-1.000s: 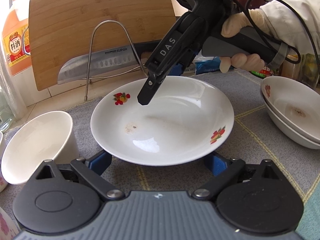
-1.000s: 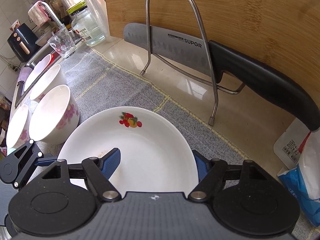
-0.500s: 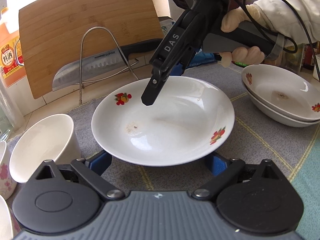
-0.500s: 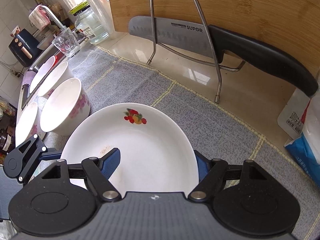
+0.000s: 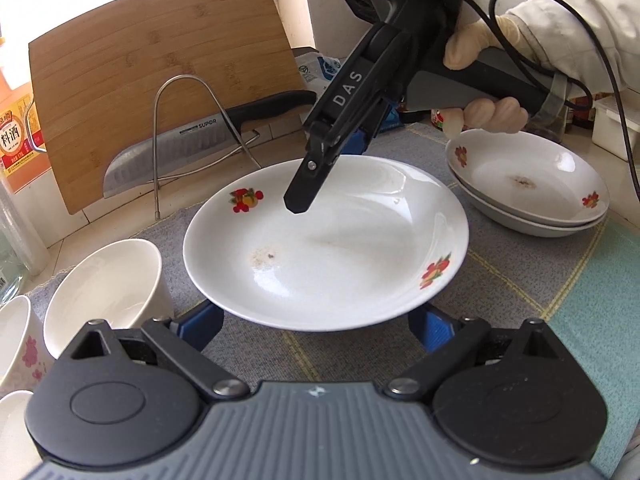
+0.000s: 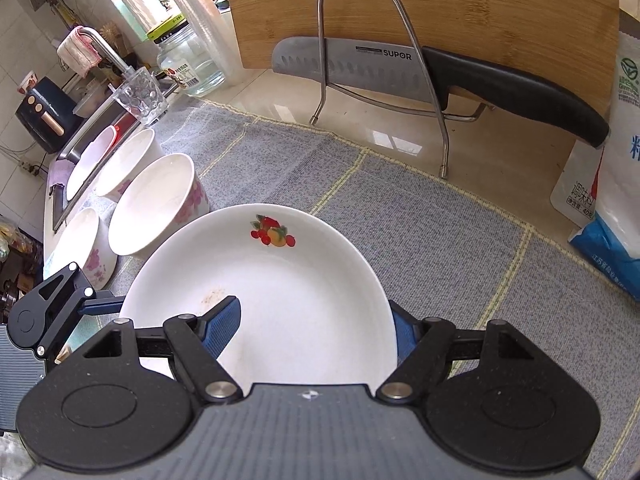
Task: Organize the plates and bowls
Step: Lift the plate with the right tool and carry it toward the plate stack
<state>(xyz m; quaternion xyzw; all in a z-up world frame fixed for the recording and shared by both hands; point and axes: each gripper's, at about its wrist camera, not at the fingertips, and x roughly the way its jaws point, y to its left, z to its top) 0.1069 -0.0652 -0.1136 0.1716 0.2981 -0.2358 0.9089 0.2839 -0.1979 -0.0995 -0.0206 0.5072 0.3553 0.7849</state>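
Observation:
A white plate with fruit prints is held above the grey mat. My right gripper is shut on its rim, one blue finger inside the plate and one under the edge; it shows in the left wrist view over the plate's far side. My left gripper is open, its blue fingers spread wide below the plate's near rim, not touching it. Two stacked plates of the same kind sit at the right. White bowls with pink flowers stand at the left.
A bamboo cutting board leans at the back behind a wire rack that holds a cleaver. A glass jar, a tumbler and the sink edge lie far left. Blue-white bags stand at the right.
The plate has moved rightward in my right gripper, away from the board and rack. The stacked plates have come further into the left wrist view.

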